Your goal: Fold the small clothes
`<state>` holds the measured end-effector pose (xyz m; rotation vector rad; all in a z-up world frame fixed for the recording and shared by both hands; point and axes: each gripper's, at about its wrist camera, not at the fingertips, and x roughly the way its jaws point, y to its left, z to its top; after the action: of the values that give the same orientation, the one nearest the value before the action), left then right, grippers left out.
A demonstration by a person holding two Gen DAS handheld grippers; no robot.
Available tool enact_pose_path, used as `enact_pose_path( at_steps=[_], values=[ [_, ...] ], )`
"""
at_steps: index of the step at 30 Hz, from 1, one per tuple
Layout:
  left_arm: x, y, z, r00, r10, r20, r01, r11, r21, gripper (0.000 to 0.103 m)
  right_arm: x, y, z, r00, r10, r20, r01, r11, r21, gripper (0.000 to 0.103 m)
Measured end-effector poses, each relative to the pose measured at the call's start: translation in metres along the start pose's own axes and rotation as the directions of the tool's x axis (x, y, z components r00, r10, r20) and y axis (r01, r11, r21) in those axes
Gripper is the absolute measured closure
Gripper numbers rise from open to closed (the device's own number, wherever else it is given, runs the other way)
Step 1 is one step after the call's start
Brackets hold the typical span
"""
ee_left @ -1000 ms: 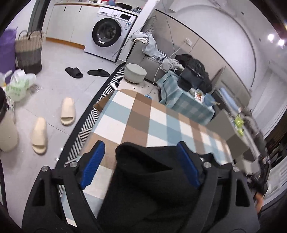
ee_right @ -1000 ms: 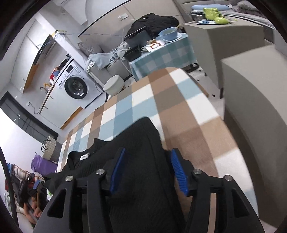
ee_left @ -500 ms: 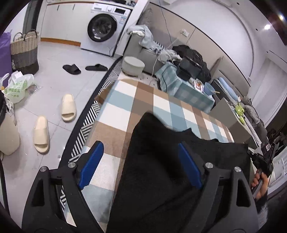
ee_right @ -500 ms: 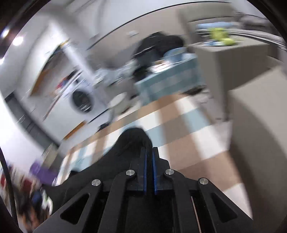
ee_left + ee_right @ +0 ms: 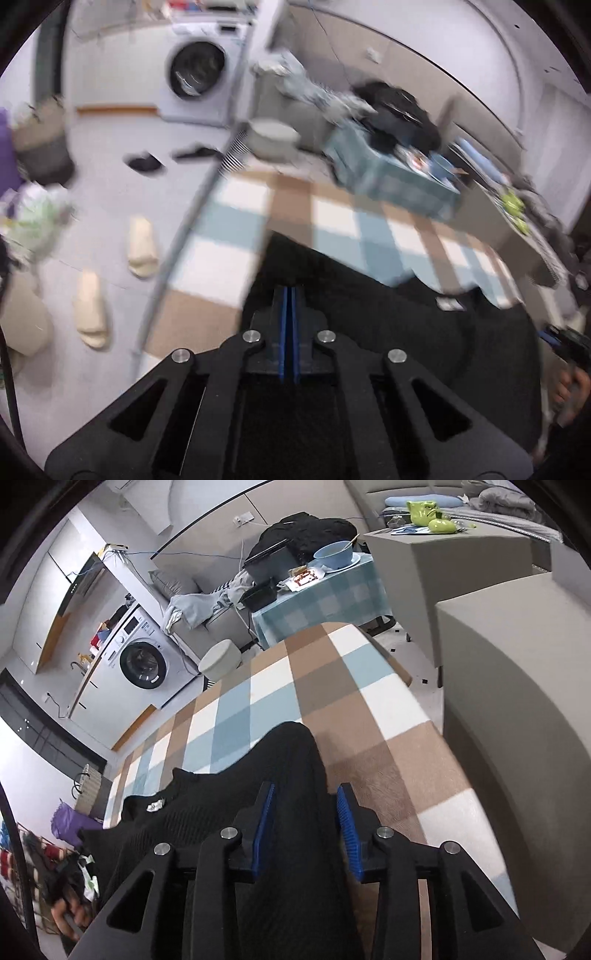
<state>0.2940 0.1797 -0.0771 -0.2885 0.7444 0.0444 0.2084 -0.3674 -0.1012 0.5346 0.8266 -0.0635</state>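
Your surface (image 5: 332, 686) wears a checked cloth of brown, blue and white; the black garment (image 5: 258, 805) lies spread on its near part, label up; your left gripper (image 5: 288, 295) has just clenched, pads together over the garment, though blur hides whether cloth is pinched; your right gripper (image 5: 304, 812) has just been opening and stands released astride a fold; beyond stand a washer (image 5: 142, 662), a round stool (image 5: 221, 659) and slippers (image 5: 142, 245) on the floor.
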Motion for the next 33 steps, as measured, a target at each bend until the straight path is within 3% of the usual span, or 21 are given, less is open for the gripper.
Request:
enact_pose_path(
  at_steps=[3, 6, 8, 9, 12, 13, 17, 18, 19, 20, 21, 23, 27, 29, 30, 33],
  values=[
    [0.013, 0.017, 0.002, 0.998, 0.003, -0.068, -0.010, 0.995, -0.095, 0.103, -0.007, -0.007, -0.005, 1.000, -0.012, -0.019, 0.012, 1.000, 0.009, 0.067],
    [0.011, 0.018, -0.006, 0.995, 0.049, -0.082, -0.056, 0.996, -0.077, 0.101, -0.016, -0.012, -0.014, 0.999, 0.006, -0.040, -0.006, 1.000, 0.016, 0.061],
    [0.006, 0.019, -0.015, 0.991, 0.034, -0.133, -0.043, 0.997, -0.061, 0.088, -0.023, -0.014, -0.022, 0.998, 0.029, -0.058, -0.028, 0.999, 0.017, 0.056],
    [0.001, 0.020, -0.021, 0.989, 0.008, -0.149, -0.019, 0.997, -0.069, 0.076, -0.027, -0.014, -0.029, 0.997, 0.038, -0.073, -0.037, 0.999, 0.015, 0.051],
    [-0.024, 0.020, -0.045, 0.991, -0.022, -0.131, 0.015, 0.998, -0.053, 0.047, -0.033, -0.010, -0.051, 0.992, 0.053, -0.118, -0.056, 0.998, -0.025, 0.049],
    [-0.033, 0.018, -0.054, 0.991, -0.032, -0.129, 0.027, 0.999, -0.042, 0.044, -0.035, -0.008, -0.059, 0.990, 0.047, -0.130, -0.053, 0.998, -0.045, 0.049],
    [-0.055, 0.004, -0.095, 0.982, -0.057, -0.178, 0.059, 0.998, 0.005, 0.043, -0.034, 0.001, -0.082, 0.987, 0.036, -0.155, -0.056, 0.990, -0.128, 0.051],
    [-0.056, 0.001, -0.104, 0.980, -0.051, -0.195, 0.056, 0.998, 0.019, 0.044, -0.033, 0.003, -0.084, 0.987, 0.036, -0.158, -0.059, 0.988, -0.140, 0.066],
    [-0.056, -0.003, -0.113, 0.979, -0.040, -0.202, 0.048, 0.998, 0.034, 0.055, -0.032, 0.005, -0.086, 0.986, 0.039, -0.163, -0.064, 0.987, -0.149, 0.084],
    [-0.057, -0.004, -0.119, 0.978, -0.030, -0.204, 0.040, 0.998, 0.043, 0.071, -0.034, 0.007, -0.088, 0.986, 0.049, -0.157, -0.075, 0.984, -0.164, 0.088],
    [-0.058, -0.006, -0.125, 0.976, -0.031, -0.213, 0.042, 0.998, 0.048, 0.102, -0.042, 0.009, -0.089, 0.988, 0.092, -0.126, -0.114, 0.978, -0.177, 0.093],
    [-0.069, -0.006, -0.133, 0.982, -0.034, -0.185, 0.044, 0.998, 0.052, 0.101, -0.053, 0.009, -0.090, 0.989, 0.115, -0.091, -0.130, 0.975, -0.182, 0.095],
    [-0.080, 0.001, -0.143, 0.984, -0.002, -0.178, 0.011, 0.998, 0.054, 0.103, -0.052, 0.003, -0.095, 0.994, -0.011, -0.110, -0.010, 0.982, -0.188, 0.095],
    [-0.087, 0.004, -0.149, 0.980, 0.033, -0.198, -0.026, 0.999, 0.038, 0.102, -0.056, 0.002, -0.097, 0.994, -0.023, -0.106, 0.004, 0.984, -0.178, 0.088],
    [-0.091, 0.007, -0.153, 0.976, 0.021, -0.216, -0.017, 1.000, 0.021, 0.100, -0.061, -0.001, -0.100, 0.993, -0.006, -0.115, -0.013, 0.986, -0.165, 0.079],
    [-0.105, 0.013, -0.165, 0.973, -0.047, -0.226, 0.042, 0.999, -0.029, 0.077, -0.078, -0.014, -0.115, 0.989, 0.055, -0.134, -0.070, 0.992, -0.104, 0.054]
  ],
)
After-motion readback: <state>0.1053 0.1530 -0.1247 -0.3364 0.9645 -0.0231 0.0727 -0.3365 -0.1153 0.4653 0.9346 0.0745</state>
